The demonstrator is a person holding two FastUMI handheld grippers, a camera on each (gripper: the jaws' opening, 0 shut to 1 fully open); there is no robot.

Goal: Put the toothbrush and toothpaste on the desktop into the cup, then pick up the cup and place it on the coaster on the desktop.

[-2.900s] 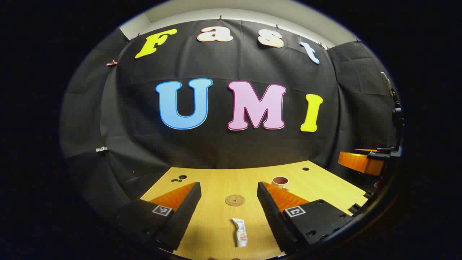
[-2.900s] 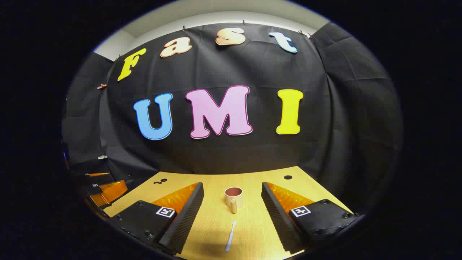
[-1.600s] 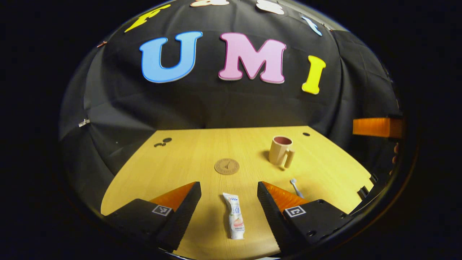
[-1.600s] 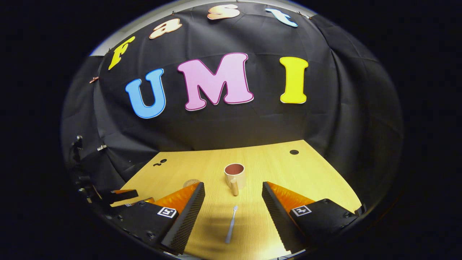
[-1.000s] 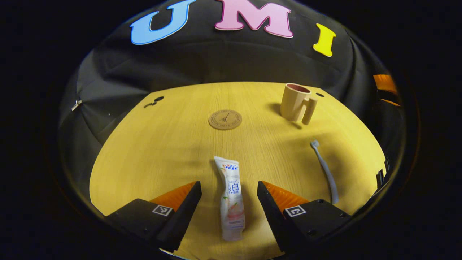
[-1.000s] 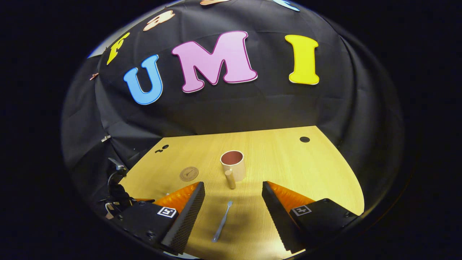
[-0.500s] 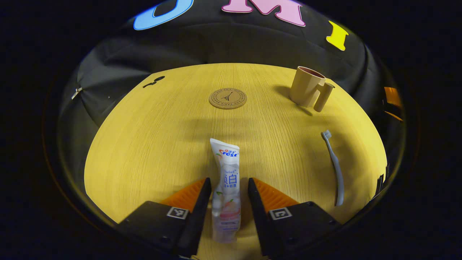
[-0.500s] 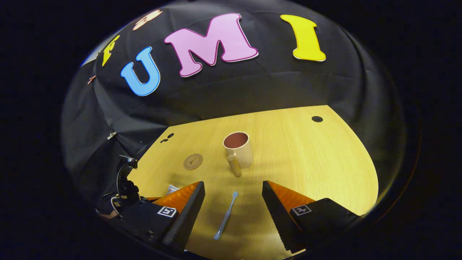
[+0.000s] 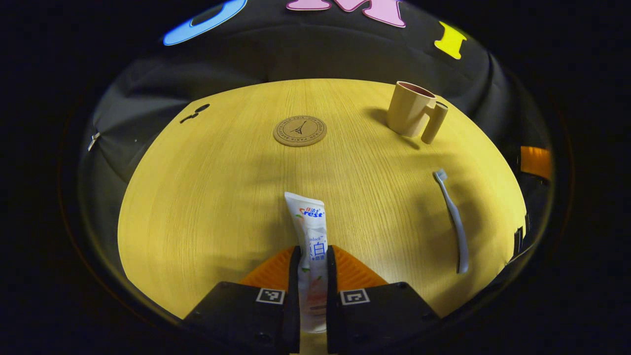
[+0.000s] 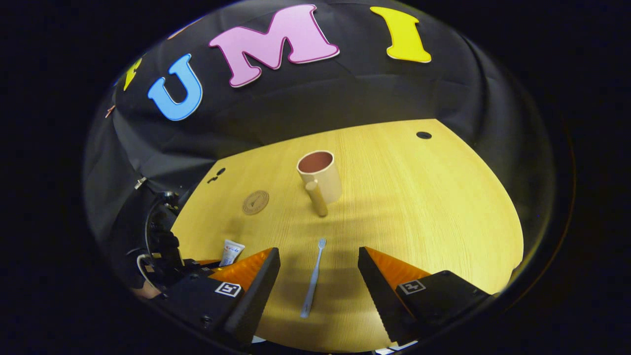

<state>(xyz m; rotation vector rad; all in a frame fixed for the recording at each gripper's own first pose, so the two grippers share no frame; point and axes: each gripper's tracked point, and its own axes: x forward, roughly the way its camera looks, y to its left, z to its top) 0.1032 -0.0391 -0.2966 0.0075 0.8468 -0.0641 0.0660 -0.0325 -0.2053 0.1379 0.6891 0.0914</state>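
Observation:
A white toothpaste tube (image 9: 309,231) lies on the wooden desktop (image 9: 207,197), and my left gripper (image 9: 312,256) is shut on its lower half. The tube's flat end (image 10: 231,252) also peeks out at the lower left of the right gripper view. A pale blue-grey toothbrush (image 10: 313,278) lies between the fingers of my right gripper (image 10: 318,261), which stands open just above it; the toothbrush (image 9: 451,217) lies at the right in the left gripper view. The beige cup (image 10: 320,178) with a handle stands upright beyond the brush. The cup (image 9: 411,114) is at the far right, and the round brown coaster (image 9: 299,130) at the far middle.
The coaster (image 10: 255,202) lies left of the cup in the right gripper view. The left gripper's body and cables (image 10: 157,246) sit at that view's lower left. Cable holes (image 10: 423,135) mark the desk's far corners, and black cloth walls close the desk at the back.
My left gripper has come down over the toothpaste tube and its fingers have shut on it. My right gripper has tilted down toward the toothbrush and stayed open.

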